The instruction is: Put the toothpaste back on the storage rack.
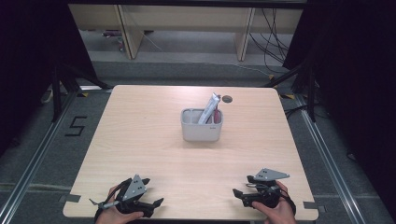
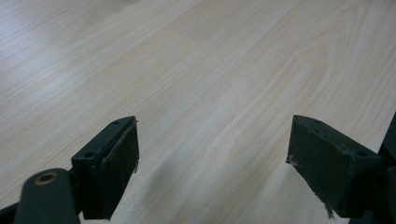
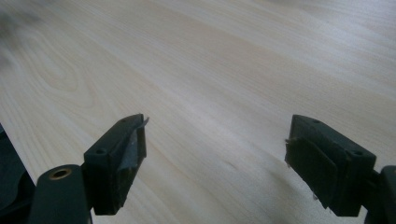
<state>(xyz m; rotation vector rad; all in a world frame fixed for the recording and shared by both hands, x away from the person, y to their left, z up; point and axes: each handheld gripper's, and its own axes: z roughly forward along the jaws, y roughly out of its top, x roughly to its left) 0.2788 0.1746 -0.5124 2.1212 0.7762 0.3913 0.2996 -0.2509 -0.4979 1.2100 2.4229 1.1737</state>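
- table [image 1: 140,140]: pale wood grain
- holder [image 1: 201,130]: light grey
- packet [image 1: 208,108] in it: silver and pink
- left gripper [image 1: 152,192] and right gripper [image 1: 243,185]: black, grey plates

My workspace: a pale wooden table [image 1: 140,140] on grey carpet.
Beyond the table's far edge I see light wooden furniture legs [image 1: 128,32] and loose black cables [image 1: 275,42]; black curtains [image 1: 355,70] hang on either side of it, and a "5" floor mark [image 1: 75,126] lies left.

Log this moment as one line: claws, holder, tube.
left claw: open, near table edge | right claw: open, near edge | holder: mid-table | tube: leaning inside holder | contact: none
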